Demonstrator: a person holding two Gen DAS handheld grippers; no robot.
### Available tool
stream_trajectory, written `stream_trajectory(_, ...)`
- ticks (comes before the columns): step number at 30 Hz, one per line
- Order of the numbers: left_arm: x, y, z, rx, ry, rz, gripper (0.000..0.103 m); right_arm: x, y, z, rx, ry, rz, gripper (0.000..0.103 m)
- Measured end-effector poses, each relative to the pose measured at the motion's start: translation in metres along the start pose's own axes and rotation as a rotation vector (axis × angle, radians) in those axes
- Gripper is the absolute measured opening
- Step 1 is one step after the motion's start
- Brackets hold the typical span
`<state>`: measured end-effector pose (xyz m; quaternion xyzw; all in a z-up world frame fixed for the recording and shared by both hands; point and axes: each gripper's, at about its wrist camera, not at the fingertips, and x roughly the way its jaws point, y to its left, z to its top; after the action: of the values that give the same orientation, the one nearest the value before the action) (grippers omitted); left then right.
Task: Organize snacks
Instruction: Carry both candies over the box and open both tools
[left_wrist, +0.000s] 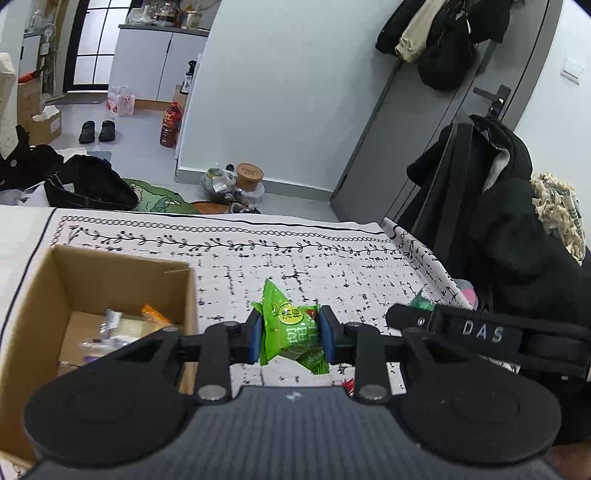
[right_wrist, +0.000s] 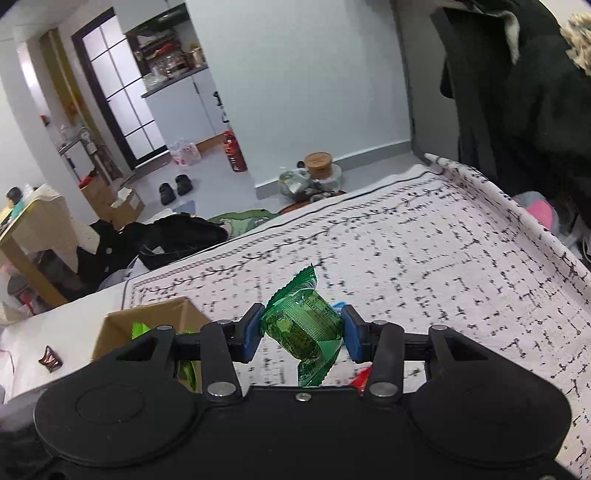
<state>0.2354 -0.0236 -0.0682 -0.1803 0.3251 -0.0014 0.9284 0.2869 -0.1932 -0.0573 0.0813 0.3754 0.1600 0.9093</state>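
My left gripper (left_wrist: 290, 334) is shut on a bright green snack packet (left_wrist: 288, 328) and holds it above the patterned tablecloth (left_wrist: 332, 266), just right of an open cardboard box (left_wrist: 92, 280) with several wrapped snacks inside. My right gripper (right_wrist: 301, 334) is shut on a dark green translucent snack packet (right_wrist: 304, 328), held above the cloth. A cardboard box (right_wrist: 147, 321) with green packets in it sits to its lower left. The other gripper's black arm (left_wrist: 480, 332) shows at the right of the left wrist view.
A red wrapper (right_wrist: 362, 378) lies on the cloth under the right gripper. A small dark wrapper (right_wrist: 50, 356) lies on the table left of the box. Black coats (left_wrist: 517, 221) hang at the table's right edge. Bags and shoes lie on the floor beyond.
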Motion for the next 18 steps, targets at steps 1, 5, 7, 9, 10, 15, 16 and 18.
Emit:
stream_trajectory(1,-0.003,0.003,-0.002,-0.003,0.000,0.003,0.030,-0.001,0.005,-0.001,-0.003,-0.002,0.005,0.044)
stream_trajectory(5,-0.019,0.016,-0.006,-0.007,-0.010,0.024,0.030,-0.004,0.022,-0.007,-0.017,-0.006,0.030,0.044)
stream_trajectory(7,-0.026,0.022,-0.006,-0.012,-0.020,0.034,0.030,-0.007,0.031,-0.010,-0.025,-0.006,0.042,0.044)
stream_trajectory(9,-0.034,0.029,-0.005,-0.022,-0.030,0.049,0.030,-0.010,0.039,-0.013,-0.035,-0.009,0.053,0.044)
stream_trajectory(10,-0.037,0.033,-0.004,-0.029,-0.034,0.056,0.030,-0.011,0.042,-0.014,-0.039,-0.012,0.059,0.044)
stream_trajectory(15,-0.050,0.053,-0.001,-0.043,-0.041,0.084,0.030,-0.017,0.055,-0.017,-0.042,-0.026,0.084,0.044)
stream_trajectory(16,-0.052,0.056,0.000,-0.036,-0.040,0.089,0.030,-0.017,0.058,-0.017,-0.043,-0.026,0.090,0.044)
stream_trajectory(18,-0.057,0.062,0.000,-0.034,-0.039,0.097,0.030,-0.017,0.063,-0.018,-0.043,-0.024,0.102,0.044)
